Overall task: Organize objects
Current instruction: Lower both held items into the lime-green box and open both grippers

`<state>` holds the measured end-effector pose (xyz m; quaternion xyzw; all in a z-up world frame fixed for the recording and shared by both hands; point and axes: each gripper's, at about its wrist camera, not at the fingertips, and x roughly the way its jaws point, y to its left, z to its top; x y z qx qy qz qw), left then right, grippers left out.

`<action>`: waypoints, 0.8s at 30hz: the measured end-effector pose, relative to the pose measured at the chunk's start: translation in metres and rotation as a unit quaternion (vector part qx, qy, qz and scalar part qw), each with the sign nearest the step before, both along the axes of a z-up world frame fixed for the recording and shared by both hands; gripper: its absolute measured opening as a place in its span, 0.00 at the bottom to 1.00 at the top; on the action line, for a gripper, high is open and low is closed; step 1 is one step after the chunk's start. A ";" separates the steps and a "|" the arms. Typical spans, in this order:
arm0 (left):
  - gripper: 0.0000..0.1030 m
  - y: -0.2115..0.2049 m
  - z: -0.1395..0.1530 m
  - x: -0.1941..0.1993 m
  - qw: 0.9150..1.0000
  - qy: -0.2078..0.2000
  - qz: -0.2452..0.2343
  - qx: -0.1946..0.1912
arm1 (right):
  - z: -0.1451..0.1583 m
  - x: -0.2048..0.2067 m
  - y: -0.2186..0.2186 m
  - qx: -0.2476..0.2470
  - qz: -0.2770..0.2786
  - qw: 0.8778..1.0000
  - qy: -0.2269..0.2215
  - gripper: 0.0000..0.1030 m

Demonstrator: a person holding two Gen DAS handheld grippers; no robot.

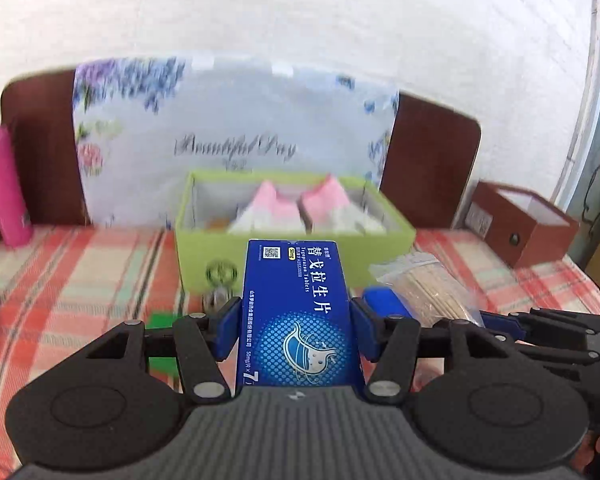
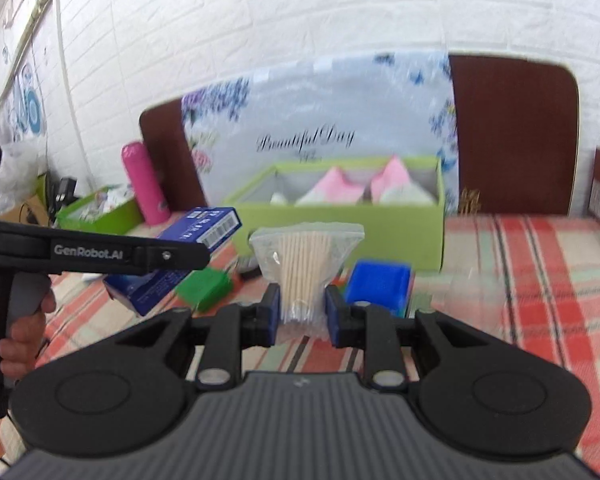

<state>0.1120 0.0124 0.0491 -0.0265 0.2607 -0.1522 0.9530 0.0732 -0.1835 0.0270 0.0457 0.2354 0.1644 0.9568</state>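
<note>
My left gripper (image 1: 296,320) is shut on a blue medicine box (image 1: 296,304) and holds it above the checked tablecloth, just in front of the open green box (image 1: 204,248). The green box holds pink and white packets (image 1: 284,208). My right gripper (image 2: 300,308) is shut on a clear bag of wooden sticks (image 2: 304,268), held upright in front of the same green box (image 2: 340,236). In the right wrist view the left gripper's finger (image 2: 100,254) and the medicine box (image 2: 196,248) show at the left. The stick bag also shows in the left wrist view (image 1: 424,284).
A blue block (image 2: 380,284) and a green block (image 2: 206,288) lie on the cloth near the grippers. A pink bottle (image 1: 4,188) stands at far left, a brown open box (image 1: 524,220) at far right. A floral board (image 1: 236,136) leans against the brown headboard.
</note>
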 end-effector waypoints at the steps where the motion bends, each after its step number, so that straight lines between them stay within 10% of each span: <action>1: 0.59 -0.001 0.007 0.006 1.000 -0.010 -0.001 0.002 | 0.006 0.008 0.000 -0.001 -0.006 1.000 -0.011 0.22; 20: 0.59 -0.002 0.002 0.175 0.999 -0.015 0.030 0.022 | -0.027 0.179 0.014 -0.010 -0.090 0.996 0.003 0.23; 22: 0.70 -0.004 -0.005 0.180 0.998 -0.029 0.036 0.037 | -0.036 0.191 0.018 -0.018 -0.080 0.997 0.014 0.31; 24: 0.86 -0.007 -0.012 0.181 0.996 -0.038 0.054 0.061 | -0.044 0.198 0.023 -0.037 -0.071 0.996 0.030 0.63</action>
